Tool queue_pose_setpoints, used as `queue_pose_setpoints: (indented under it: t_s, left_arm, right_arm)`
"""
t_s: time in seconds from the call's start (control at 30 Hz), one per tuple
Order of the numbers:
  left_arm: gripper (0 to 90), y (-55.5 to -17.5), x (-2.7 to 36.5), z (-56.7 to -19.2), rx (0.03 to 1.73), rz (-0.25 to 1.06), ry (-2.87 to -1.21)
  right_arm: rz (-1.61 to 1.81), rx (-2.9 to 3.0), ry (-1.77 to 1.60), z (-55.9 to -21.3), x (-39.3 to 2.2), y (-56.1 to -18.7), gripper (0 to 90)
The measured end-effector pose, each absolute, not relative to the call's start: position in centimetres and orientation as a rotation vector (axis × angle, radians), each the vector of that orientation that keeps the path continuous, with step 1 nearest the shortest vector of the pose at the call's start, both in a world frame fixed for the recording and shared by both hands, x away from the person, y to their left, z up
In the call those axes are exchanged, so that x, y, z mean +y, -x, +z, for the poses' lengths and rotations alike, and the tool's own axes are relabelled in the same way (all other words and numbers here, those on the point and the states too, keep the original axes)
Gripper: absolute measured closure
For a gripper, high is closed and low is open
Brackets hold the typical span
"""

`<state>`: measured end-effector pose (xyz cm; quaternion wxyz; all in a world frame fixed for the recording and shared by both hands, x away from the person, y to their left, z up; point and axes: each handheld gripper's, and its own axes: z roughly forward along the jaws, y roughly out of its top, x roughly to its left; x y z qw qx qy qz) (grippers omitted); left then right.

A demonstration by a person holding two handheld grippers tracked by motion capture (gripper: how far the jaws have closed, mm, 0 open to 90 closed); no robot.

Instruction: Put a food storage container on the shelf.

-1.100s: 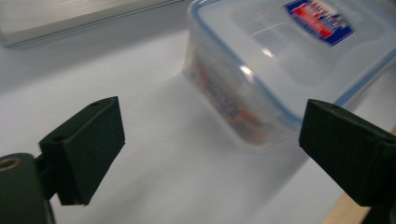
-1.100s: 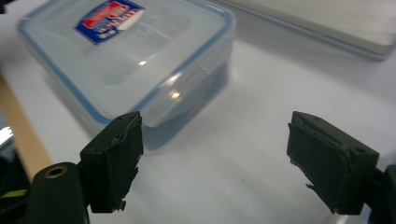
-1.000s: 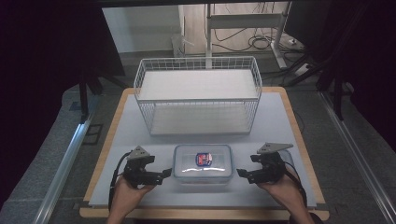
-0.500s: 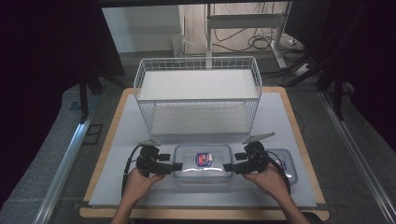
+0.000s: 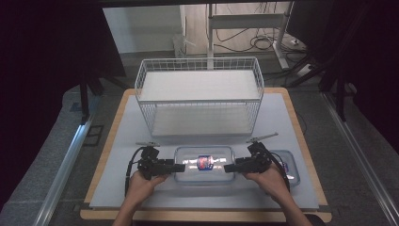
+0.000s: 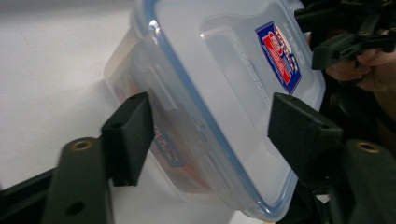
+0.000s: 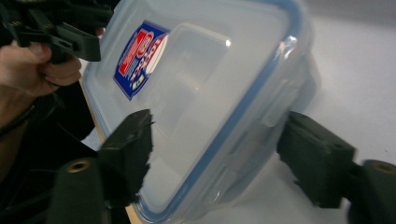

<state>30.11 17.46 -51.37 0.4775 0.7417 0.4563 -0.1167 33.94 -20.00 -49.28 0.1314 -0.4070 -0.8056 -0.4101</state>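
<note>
Clear rectangular plastic container with blue-sealed snap lid and red-and-blue label (image 5: 203, 164) resting on the pale grey table mat (image 5: 282, 122), near the front edge, roughly centred left to right, just in front of the white wire basket rack (image 5: 200, 96) standing at the far middle. Second, smaller clear lidded container (image 5: 288, 165) lying on the mat just right of the first, partly behind the right hand (image 5: 270, 178). Left hand-held black gripper (image 5: 181, 165) levelled at the left short end of the labelled container, held by the left hand (image 5: 143, 181); right hand-held black gripper (image 5: 227, 167) levelled at the right short end. In the left gripper view, lid edge and side clip of the container (image 6: 219, 93) sitting between the two black jaws, a gap visible at each pad, no contact seen; jaws have just been closing, still apart. In the right gripper view, same arrangement: container (image 7: 205, 93) end between the jaws, the right pad close to the clip side but a sliver of mat showing between, the left pad over the lid without clear contact; jaws have just been closing, not yet clamped. Opposite gripper and fingers visible past the far end of the lid in each gripper view. Container flat on the mat, lid on.
</note>
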Motion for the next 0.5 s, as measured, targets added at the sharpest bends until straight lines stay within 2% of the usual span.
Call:
queue_pose_setpoints:
  t_s: [0.23, 0.4, 0.5]
  left_arm:
    - [44.9, -28.7, 18.1, -51.2, 1.104, -0.269, -1.753]
    - [51.8, -28.1, 18.7, -51.5, 1.096, -0.31, -1.691]
    - [52.9, -27.8, 18.8, -51.7, 1.085, -0.303, -1.678]
  right_arm:
    - [-1.255, -2.317, 1.178, -48.8, -20.9, -32.9, 43.1]
    - [-1.296, -2.304, 1.16, -48.7, -21.3, -32.3, 48.2]
    - [-1.314, -2.296, 1.157, -48.6, -21.5, -31.9, 49.0]
